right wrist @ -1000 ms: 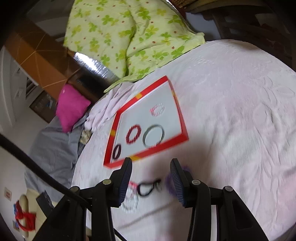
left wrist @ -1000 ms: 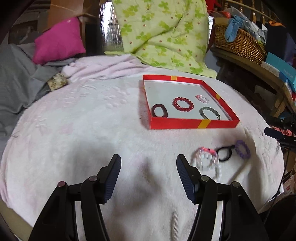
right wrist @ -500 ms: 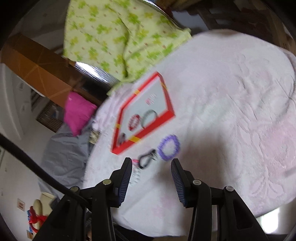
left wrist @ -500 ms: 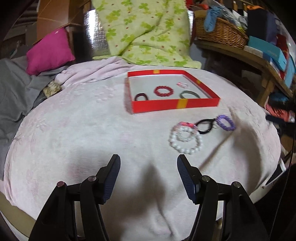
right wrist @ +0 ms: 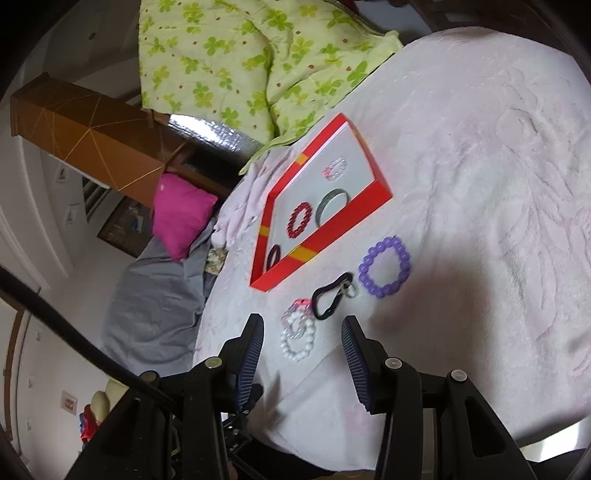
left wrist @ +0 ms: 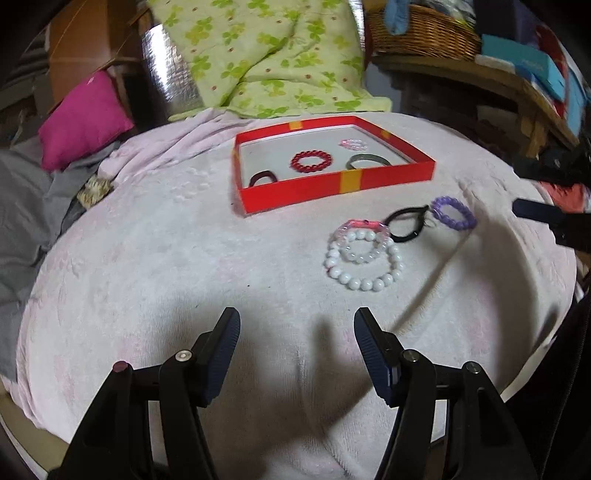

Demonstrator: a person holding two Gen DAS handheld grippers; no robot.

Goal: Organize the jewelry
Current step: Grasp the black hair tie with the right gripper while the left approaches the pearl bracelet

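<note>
Both views pulled back (white bracelet [left wrist: 364,260] now unobstructed).

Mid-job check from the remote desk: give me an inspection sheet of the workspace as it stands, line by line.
Surface: round table under a pale pink blanket.
Job's things: red tray holds a red bead bracelet, a grey-green bangle, a dark ring and a small pink bracelet. Outside it lie a white bead bracelet overlapped by a clear pink one, a black band and a purple bead bracelet.
Clutter: nothing seen on the blanket.
Grippers: left hand-held gripper and right hand-held gripper open, empty.
Cables: a dark line crosses the right view.
Surroundings: green floral quilt, magenta cushion, wicker basket.
</note>
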